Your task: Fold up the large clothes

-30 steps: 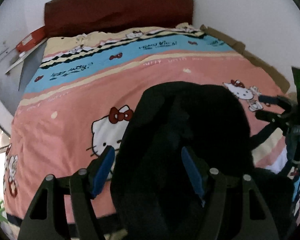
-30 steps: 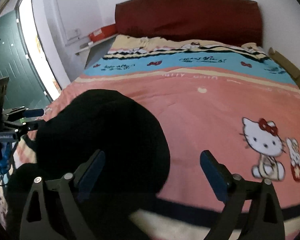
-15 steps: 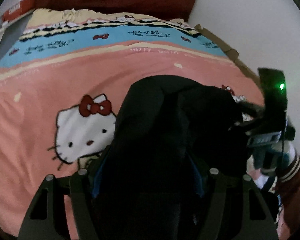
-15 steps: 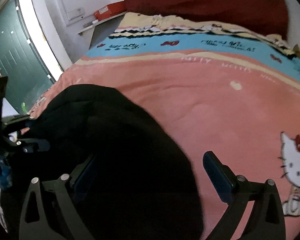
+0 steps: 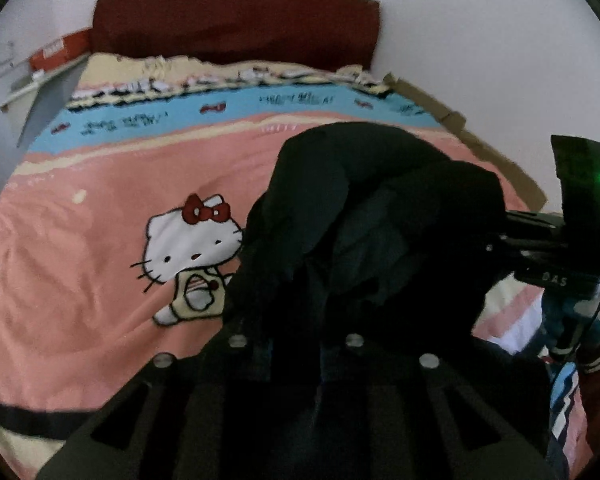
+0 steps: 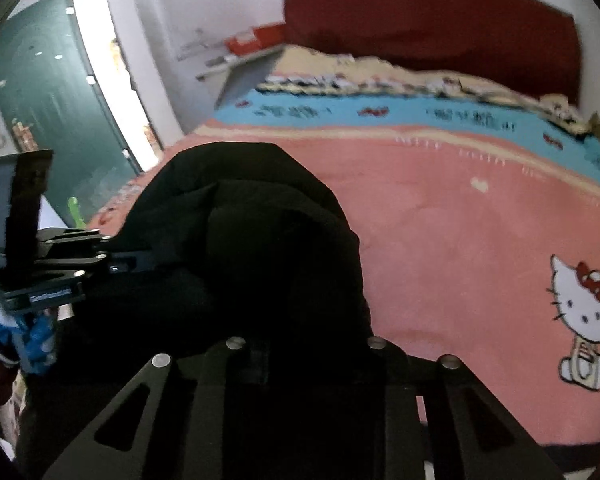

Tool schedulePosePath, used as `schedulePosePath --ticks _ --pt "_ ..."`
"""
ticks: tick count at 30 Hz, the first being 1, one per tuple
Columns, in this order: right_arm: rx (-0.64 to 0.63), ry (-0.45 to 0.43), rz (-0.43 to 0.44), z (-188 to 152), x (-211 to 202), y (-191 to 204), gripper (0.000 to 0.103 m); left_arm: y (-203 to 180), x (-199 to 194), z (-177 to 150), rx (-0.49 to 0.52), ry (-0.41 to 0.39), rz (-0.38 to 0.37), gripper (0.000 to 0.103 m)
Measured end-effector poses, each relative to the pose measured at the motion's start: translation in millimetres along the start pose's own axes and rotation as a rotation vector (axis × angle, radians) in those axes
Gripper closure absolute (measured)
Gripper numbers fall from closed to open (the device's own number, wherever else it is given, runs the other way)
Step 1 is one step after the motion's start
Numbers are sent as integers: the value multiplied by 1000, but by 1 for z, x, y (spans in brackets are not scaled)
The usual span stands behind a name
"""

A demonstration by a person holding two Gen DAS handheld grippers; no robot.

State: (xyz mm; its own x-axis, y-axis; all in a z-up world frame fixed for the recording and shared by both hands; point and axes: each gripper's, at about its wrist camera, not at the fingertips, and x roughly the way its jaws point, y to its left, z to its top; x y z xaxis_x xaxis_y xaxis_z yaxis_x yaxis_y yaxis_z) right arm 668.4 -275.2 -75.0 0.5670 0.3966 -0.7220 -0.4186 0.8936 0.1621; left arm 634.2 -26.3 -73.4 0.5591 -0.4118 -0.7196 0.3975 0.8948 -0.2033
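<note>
Both grippers closing on a bunched black fabric garment over a pink cartoon-print bedspread.
Left wrist view: left gripper (image 5: pixel 296 344) jaws closing, garment (image 5: pixel 364 216) between and ahead of them, bedspread (image 5: pixel 100 288) leftward. Right wrist view: right gripper (image 6: pixel 304 346) likewise, garment (image 6: pixel 252 240) ahead-left.

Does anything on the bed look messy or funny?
The black garment is bunched in a lumpy heap on the pink cartoon-cat bedspread, not flat. Brown cardboard pieces line the bed's wall-side edge.
</note>
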Motion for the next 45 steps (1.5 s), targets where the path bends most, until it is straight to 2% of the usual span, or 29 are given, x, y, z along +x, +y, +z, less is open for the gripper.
schedulePosePath --ticks 5,11,17,22,26,32,36,39,45 --pt "-37 -77 19 -27 -68 36 81 -25 -68 -34 30 -51 -11 92" --pt "-11 -147 69 -86 -144 85 82 -52 -140 -89 43 -87 -32 94" --pt "-26 -178 82 -128 -193 128 82 -75 -205 -141 60 -136 -66 94" --pt "-69 -183 86 -160 -230 161 82 -88 -238 -178 91 -147 -77 94" --pt "-89 -164 59 -190 -233 177 82 -91 -233 -214 85 -107 -79 95" --pt "-40 -88 31 -237 -195 174 82 -83 -194 -253 37 -60 -82 95" --pt "-30 -29 0 -265 -169 164 82 -86 -177 -267 37 -58 -89 95" --pt "-21 -16 -2 -278 -156 153 81 -89 -163 -277 46 -52 -77 95" --pt "22 -3 33 -283 -138 135 81 -89 -149 -279 42 -14 -65 93"
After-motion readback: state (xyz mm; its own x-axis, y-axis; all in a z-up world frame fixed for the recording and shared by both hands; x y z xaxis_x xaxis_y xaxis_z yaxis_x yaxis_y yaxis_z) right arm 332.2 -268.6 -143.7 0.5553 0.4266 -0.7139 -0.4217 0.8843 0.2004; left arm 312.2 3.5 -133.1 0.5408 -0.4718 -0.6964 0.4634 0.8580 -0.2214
